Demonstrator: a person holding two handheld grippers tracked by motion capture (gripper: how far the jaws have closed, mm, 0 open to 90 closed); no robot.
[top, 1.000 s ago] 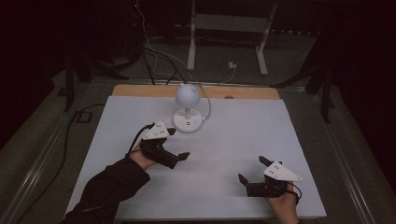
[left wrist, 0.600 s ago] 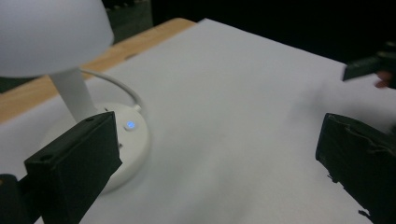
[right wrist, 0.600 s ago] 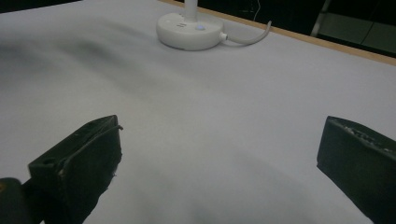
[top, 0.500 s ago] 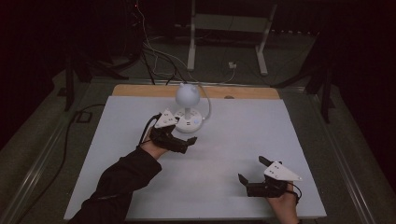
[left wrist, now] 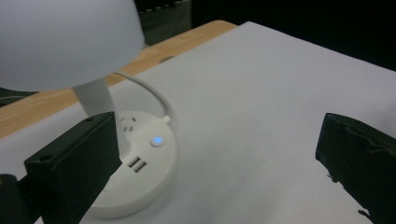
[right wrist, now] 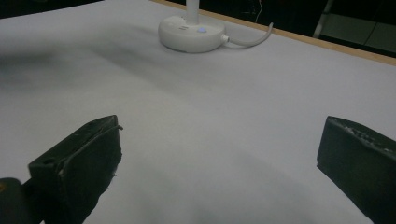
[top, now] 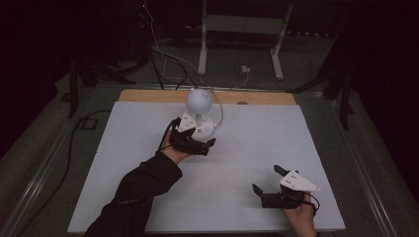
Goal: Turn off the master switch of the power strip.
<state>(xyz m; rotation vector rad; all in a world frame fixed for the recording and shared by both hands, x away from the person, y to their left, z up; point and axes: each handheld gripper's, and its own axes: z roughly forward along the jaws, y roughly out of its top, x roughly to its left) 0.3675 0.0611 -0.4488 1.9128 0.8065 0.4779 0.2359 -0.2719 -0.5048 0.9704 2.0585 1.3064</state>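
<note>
A white desk lamp stands at the table's far middle, with a round head over a round base. The base carries sockets, USB ports and a lit blue button. My left gripper is open right at the near side of the base. In the left gripper view its left jaw covers the base's edge and the right jaw hangs over bare table; the left gripper holds nothing. My right gripper rests open and empty near the front right. From the right gripper the base lies far ahead.
The white tabletop has a wooden strip along its far edge. The lamp's white cord curves off the base toward that edge. Beyond the table are floor cables and a metal stand.
My left gripper has moved forward and to the right, up to the lamp's base. The right gripper has stayed where it was.
</note>
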